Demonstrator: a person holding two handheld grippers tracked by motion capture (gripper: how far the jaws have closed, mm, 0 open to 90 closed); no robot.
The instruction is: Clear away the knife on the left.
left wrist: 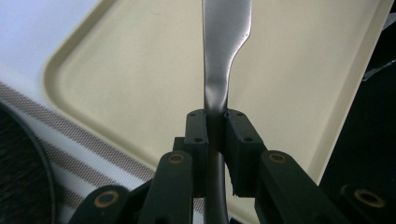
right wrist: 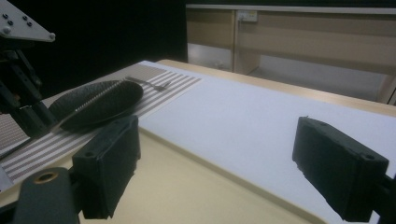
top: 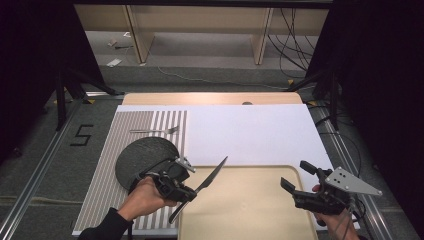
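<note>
My left gripper [top: 186, 192] is shut on a metal knife [top: 210, 178] near its handle, holding it above the left edge of the beige tray [top: 250, 220]. The blade [left wrist: 224, 32] points out over the tray [left wrist: 299, 93], with the jaws pressed on the knife's neck. A dark round plate [top: 141, 156] lies on the striped placemat [top: 105, 185] just behind my left hand. A fork [top: 155, 131] rests on the mat beyond the plate. My right gripper [top: 295, 176] is open at the tray's right edge, nothing between its pads [right wrist: 109, 163]. The plate [right wrist: 100, 103] and fork [right wrist: 149, 84] appear in the right gripper view.
A white sheet [top: 250, 132] covers the table beyond the tray. The tabletop's wooden far edge [top: 210, 98] borders a floor with cables and furniture legs. Dark stands flank both sides of the table.
</note>
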